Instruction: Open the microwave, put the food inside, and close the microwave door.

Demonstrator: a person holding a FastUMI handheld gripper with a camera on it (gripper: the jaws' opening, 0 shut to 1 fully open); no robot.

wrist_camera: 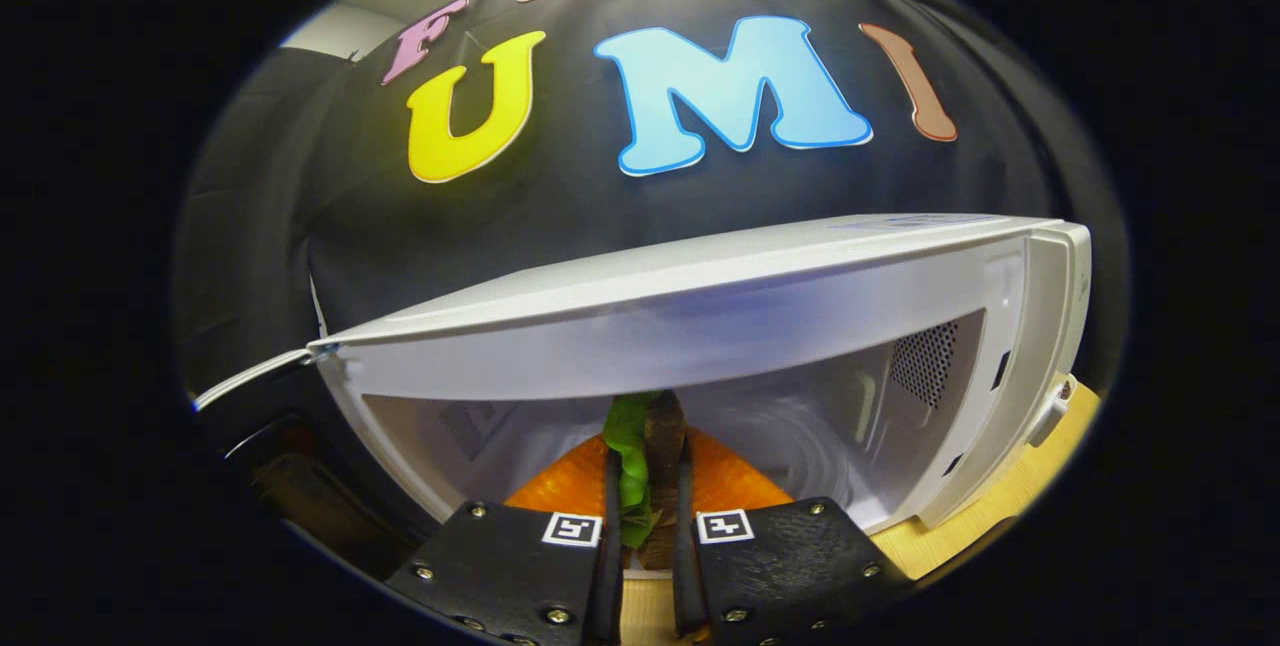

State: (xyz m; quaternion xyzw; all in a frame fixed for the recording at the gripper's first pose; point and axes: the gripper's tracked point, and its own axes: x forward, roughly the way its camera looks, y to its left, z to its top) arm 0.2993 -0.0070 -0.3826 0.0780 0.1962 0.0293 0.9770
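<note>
Because swung wide to the left, door (262, 396) stands clear of the mouth and asks nothing of the coming move; dark, seen nearly edge-on. Next rightward, microwave (700, 316) fronting the claw squarely, white cavity (480, 426) open and lit, roof low overhead.

Dead centre: claw (648, 486) closed on the food (650, 431), both fingers pressing its sides. Looks like a stacked bite, green leaf (628, 426) on the left and brown piece (667, 431) on the right, long axis upright and running straight out along the fingers toward the cavity. Sits between the fingertips, its top poking just beyond them, right at the threshold and seemingly not yet set down. Target therefore straight ahead and slightly down: no sideways correction called for, only a forward push and a lowering.

Under and around the food, orange plate (740, 486) spreading either side of the fingers; cannot tell whether resting on the cavity floor or part way over the sill. Likely landing surface, flat and broad, room to spare on both flanks.

Further right, perforated vent (925, 361) on the right inner wall, well apart from the food. Beyond the front frame, wooden bench (1010, 496) carrying the oven.

Tightest margin probably overhead, so keep low going in.
</note>
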